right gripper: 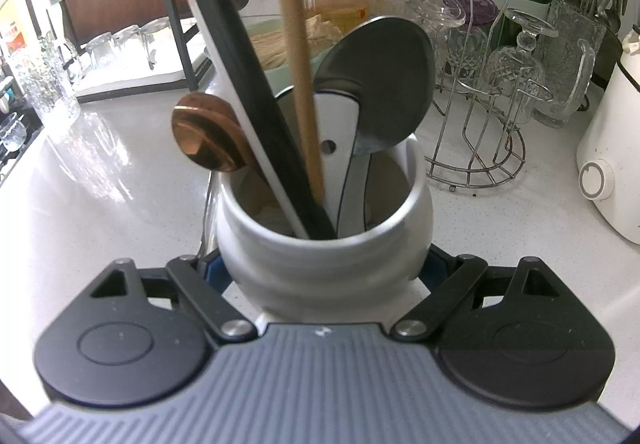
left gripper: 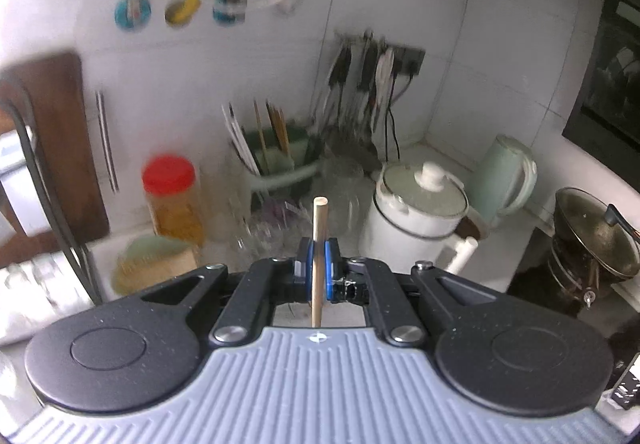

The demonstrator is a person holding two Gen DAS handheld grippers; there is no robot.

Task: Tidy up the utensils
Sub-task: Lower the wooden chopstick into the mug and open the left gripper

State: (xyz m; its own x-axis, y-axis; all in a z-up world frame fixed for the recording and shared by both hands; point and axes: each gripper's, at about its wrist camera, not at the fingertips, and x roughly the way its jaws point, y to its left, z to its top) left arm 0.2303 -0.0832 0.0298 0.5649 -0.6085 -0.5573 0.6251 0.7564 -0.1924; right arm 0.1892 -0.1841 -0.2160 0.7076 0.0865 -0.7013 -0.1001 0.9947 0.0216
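Closest to the left wrist camera, the left gripper had its blue fingers pinched narrow on a thin wooden stick, probably a chopstick, which stood upright between them with its cut end pointing up. Behind it, blurred, were a red-lidded jar, a white pot and a green utensil rack in the corner.

At the right wrist, the right gripper had its fingers spread wide around the base of a white ceramic holder on the speckled surface, pressing its sides by the look of it. That holder carried a copper spoon, a black and white flat handle, a long wooden handle and a dark ladle.

My reading is that the step in hand was carrying the stick to a container while the holder was steadied. The next move would call for lining the stick over an opening, tipping it down and loosening the grip only once its lower end was inside.

No brand or readable writing showed; a label at the far left edge was too small to make out.
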